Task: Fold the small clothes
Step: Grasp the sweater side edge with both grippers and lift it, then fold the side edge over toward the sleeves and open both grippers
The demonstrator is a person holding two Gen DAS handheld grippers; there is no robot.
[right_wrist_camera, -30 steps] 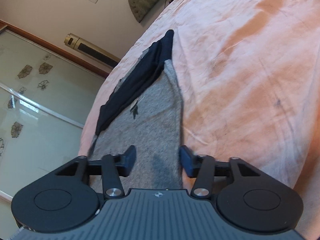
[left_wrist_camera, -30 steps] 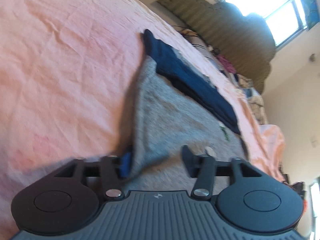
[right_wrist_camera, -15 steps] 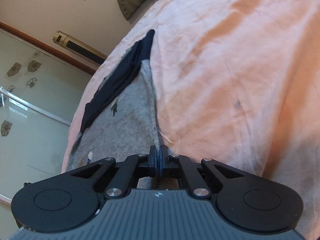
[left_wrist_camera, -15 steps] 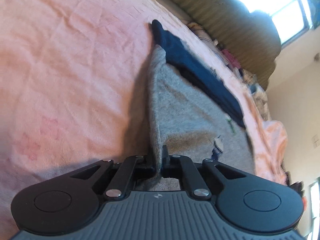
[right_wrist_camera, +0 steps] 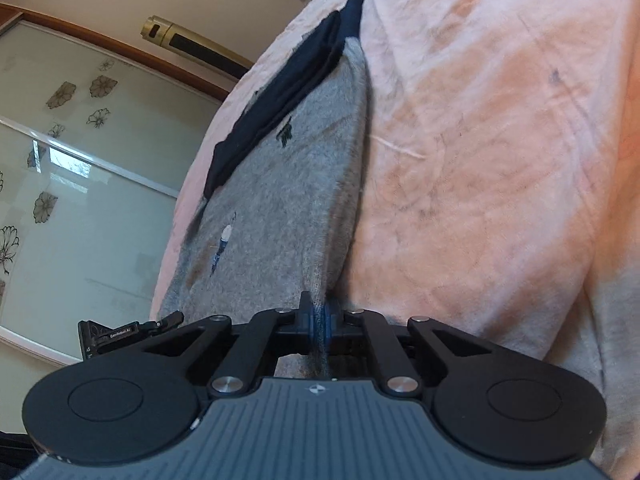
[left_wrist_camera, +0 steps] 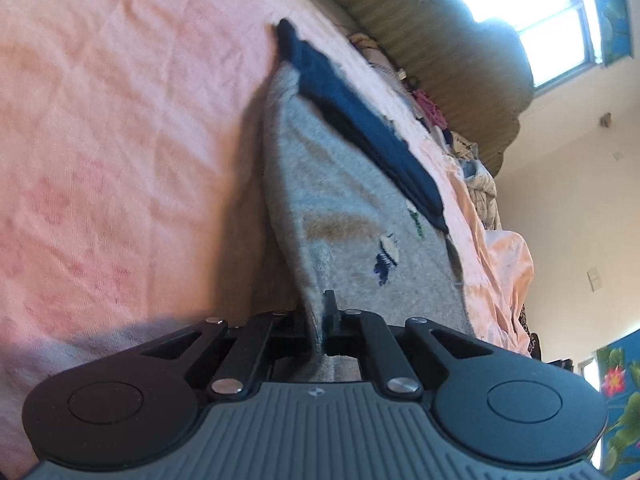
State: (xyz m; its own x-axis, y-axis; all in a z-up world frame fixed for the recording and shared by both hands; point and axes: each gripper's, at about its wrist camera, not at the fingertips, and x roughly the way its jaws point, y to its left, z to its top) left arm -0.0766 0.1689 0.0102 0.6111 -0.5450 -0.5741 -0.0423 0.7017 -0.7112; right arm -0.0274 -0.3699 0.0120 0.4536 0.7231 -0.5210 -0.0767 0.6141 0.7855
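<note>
A small grey knit garment (left_wrist_camera: 344, 208) with a dark navy band (left_wrist_camera: 360, 120) along its far end lies on a pink bedsheet (left_wrist_camera: 120, 128). My left gripper (left_wrist_camera: 322, 320) is shut on its near edge, and the cloth rises off the sheet there. In the right wrist view the same grey garment (right_wrist_camera: 288, 184) with its navy band (right_wrist_camera: 288, 84) stretches away from me. My right gripper (right_wrist_camera: 318, 320) is shut on the other near corner, also lifted. The left gripper's tip (right_wrist_camera: 128, 330) shows at the left of the right wrist view.
The pink sheet (right_wrist_camera: 500, 140) covers the bed around the garment. A padded olive headboard (left_wrist_camera: 448, 52) and a heap of other clothes (left_wrist_camera: 460, 148) lie past the garment. A glass sliding door with flower prints (right_wrist_camera: 72, 184) stands beside the bed.
Both grippers were open around the garment's near edge a second ago. They closed on it and have lifted the edge off the sheet.
</note>
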